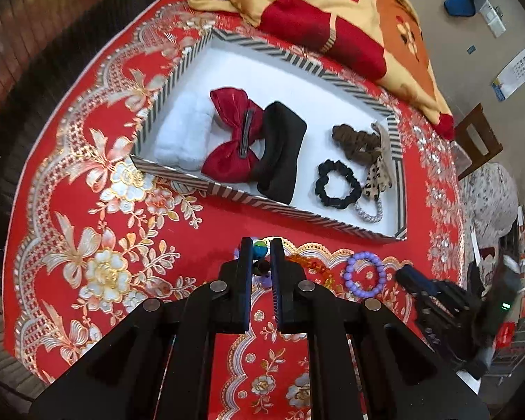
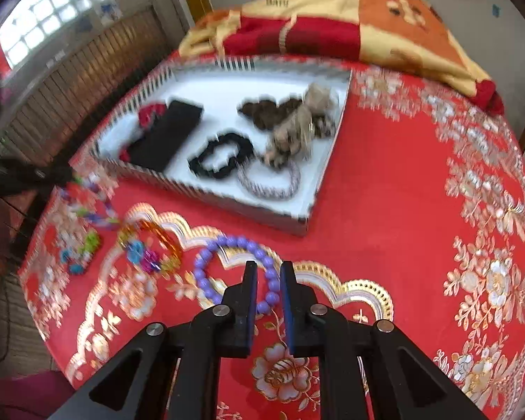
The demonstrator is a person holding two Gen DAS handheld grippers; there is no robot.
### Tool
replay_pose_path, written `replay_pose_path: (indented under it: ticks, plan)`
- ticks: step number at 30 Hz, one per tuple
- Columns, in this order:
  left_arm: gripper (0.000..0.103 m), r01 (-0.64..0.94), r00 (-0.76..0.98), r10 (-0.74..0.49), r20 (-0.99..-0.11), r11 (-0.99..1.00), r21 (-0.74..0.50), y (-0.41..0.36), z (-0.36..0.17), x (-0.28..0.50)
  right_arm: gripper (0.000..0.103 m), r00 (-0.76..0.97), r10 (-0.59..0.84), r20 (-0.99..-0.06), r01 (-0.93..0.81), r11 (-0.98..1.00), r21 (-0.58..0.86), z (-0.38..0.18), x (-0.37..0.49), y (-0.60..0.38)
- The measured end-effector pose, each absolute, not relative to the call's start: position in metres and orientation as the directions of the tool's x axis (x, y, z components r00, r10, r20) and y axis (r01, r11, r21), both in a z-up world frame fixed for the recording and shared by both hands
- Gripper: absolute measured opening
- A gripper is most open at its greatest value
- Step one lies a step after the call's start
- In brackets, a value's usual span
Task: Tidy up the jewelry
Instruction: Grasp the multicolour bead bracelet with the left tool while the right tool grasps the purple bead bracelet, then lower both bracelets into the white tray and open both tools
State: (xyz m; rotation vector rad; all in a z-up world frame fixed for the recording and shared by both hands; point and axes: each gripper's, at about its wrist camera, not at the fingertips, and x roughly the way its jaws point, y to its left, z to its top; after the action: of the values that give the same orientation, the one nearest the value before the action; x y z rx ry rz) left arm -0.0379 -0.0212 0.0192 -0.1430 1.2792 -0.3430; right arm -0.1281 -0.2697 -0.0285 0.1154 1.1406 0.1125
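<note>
A striped-rim tray (image 1: 206, 47) (image 2: 311, 206) holds a red bow (image 1: 227, 140), black band (image 1: 280, 154), black scrunchie (image 1: 336, 185) (image 2: 220, 155), brown scrunchie (image 1: 357, 140), leopard tie and silver ring (image 2: 269, 183). My left gripper (image 1: 260, 245) is shut on a multicoloured bead bracelet (image 1: 260, 250) just above the cloth. An orange bracelet (image 1: 311, 266) (image 2: 150, 241) and a purple bead bracelet (image 1: 364, 274) (image 2: 234, 273) lie in front of the tray. My right gripper (image 2: 267, 269) is narrowly open, its fingers either side of the purple bracelet's right rim.
A red floral tablecloth (image 1: 105, 210) covers the round table. A folded red and yellow blanket (image 1: 332, 10) (image 2: 350, 28) lies behind the tray. Small coloured clips (image 2: 80, 248) lie near the left edge. The right gripper body (image 1: 448, 301) shows at the right.
</note>
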Motion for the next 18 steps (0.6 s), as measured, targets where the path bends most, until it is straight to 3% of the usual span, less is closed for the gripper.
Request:
replay_pose_path:
  ticks: [2,7,9,11,18]
  plan:
    - [0.008,0.170,0.250,-0.331,-0.910,0.940,-0.295,-0.020,0.023,-0.039,0.028,0.400,0.149,-0.904,-0.039,0.989,0.146,-0.035,-0.126,-0.269]
    - [0.008,0.160,0.255,-0.330,-0.909,0.941,-0.297,-0.013,0.027,-0.045,0.027,0.355,0.123,-0.927,-0.090,0.991,0.097,-0.050,-0.121,-0.261]
    - [0.008,0.158,0.259,-0.332,-0.907,0.941,-0.299,-0.010,0.029,-0.048,0.015,0.373,0.082,-0.924,-0.131,0.991,0.034,-0.050,-0.122,-0.255]
    - [0.008,0.155,0.263,-0.333,-0.905,0.941,-0.302,-0.009,0.031,-0.049,0.010,0.373,0.071,-0.925,-0.150,0.989,0.016,-0.050,-0.122,-0.254]
    - [0.008,0.152,0.276,-0.335,-0.901,0.941,-0.304,-0.010,0.038,-0.050,0.009,0.436,0.104,-0.894,-0.158,0.987,0.038,-0.015,-0.129,-0.258]
